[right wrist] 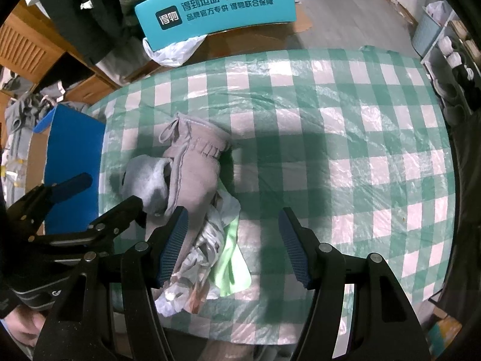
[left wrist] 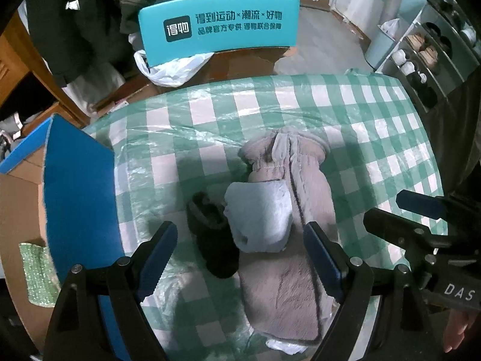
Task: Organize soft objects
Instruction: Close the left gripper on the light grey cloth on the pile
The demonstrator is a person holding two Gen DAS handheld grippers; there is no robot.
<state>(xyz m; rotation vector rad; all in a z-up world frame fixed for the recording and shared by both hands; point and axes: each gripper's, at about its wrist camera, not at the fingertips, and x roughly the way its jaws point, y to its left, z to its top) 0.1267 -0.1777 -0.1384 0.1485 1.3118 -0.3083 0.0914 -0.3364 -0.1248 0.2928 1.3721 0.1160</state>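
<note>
A mauve-grey fleece garment point(left wrist: 300, 186) point(right wrist: 195, 168) lies stretched out on the green-and-white checked table point(left wrist: 375, 126) point(right wrist: 345, 150). A pale blue-grey fleece piece point(left wrist: 258, 216) point(right wrist: 147, 180) rests on it, with a black fuzzy item point(left wrist: 210, 234) beside it. My left gripper point(left wrist: 240, 258) hovers open over these, with nothing pressed between its fingers. A light green cloth point(right wrist: 233, 261) and crumpled white plastic point(right wrist: 195, 264) lie by the garment's near end. Above them my right gripper point(right wrist: 234, 246) stands open, holding nothing.
A teal box with printed white lettering point(left wrist: 219, 27) point(right wrist: 216, 6) stands beyond the table, a white plastic bag point(left wrist: 171, 69) in front of it. A blue-flapped cardboard box point(left wrist: 75, 180) point(right wrist: 72, 156) sits at the table's left edge. A shoe rack point(left wrist: 427, 51) stands at the right.
</note>
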